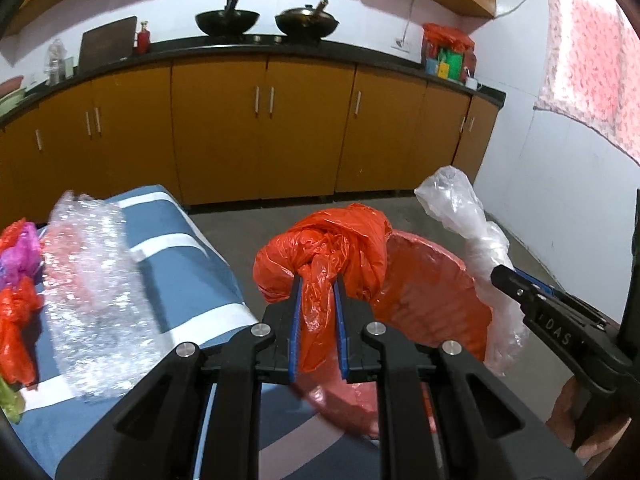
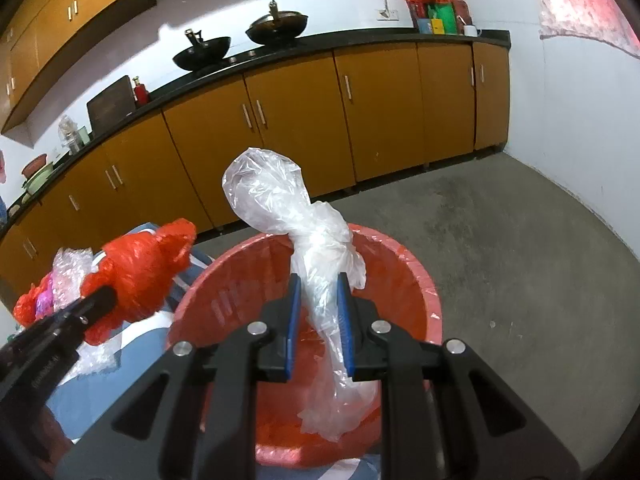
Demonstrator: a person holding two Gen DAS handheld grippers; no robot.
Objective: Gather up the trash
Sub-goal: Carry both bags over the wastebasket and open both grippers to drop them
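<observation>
The orange plastic bag [image 1: 324, 248] is pinched in the left gripper [image 1: 318, 284]: its twisted lower part passes between the two blue finger pads [image 1: 295, 320], and the crumpled bulk of the bag stands up past the fingertips. A loose tail of the bag hangs down between the fingers toward the camera. In the right wrist view the same orange plastic bag [image 2: 140, 276] shows to the left of the right gripper, at the tip of the black left gripper [image 2: 102, 302].

The clear plastic bag [image 2: 288, 216] is pinched in the right gripper [image 2: 318, 284] in the same way. Its twisted middle sits between the blue pads [image 2: 345, 320], its puffed end rises beyond the fingertips, and its other end hangs down into the bin. From the left wrist view, this clear plastic bag [image 1: 464, 232] is to the right of the left gripper, with the right gripper [image 1: 504, 276] closed on it.

The red bin [image 2: 400, 256] is directly under and in front of the right gripper, lined with red plastic. For the left gripper the red bin [image 1: 432, 280] lies just behind and to the right of the orange bag.

To the left of the left gripper there is a table with a blue and white striped cloth [image 1: 180, 248]. On it lie a sheet of bubble wrap [image 1: 92, 288], and further left a purple bag [image 1: 20, 252] and another orange bag [image 1: 16, 320], both partly cut by the frame edge.

Far ahead of both grippers stands a row of yellow-brown cabinets [image 1: 260, 128] under a black counter with two black woks [image 1: 228, 20].
</observation>
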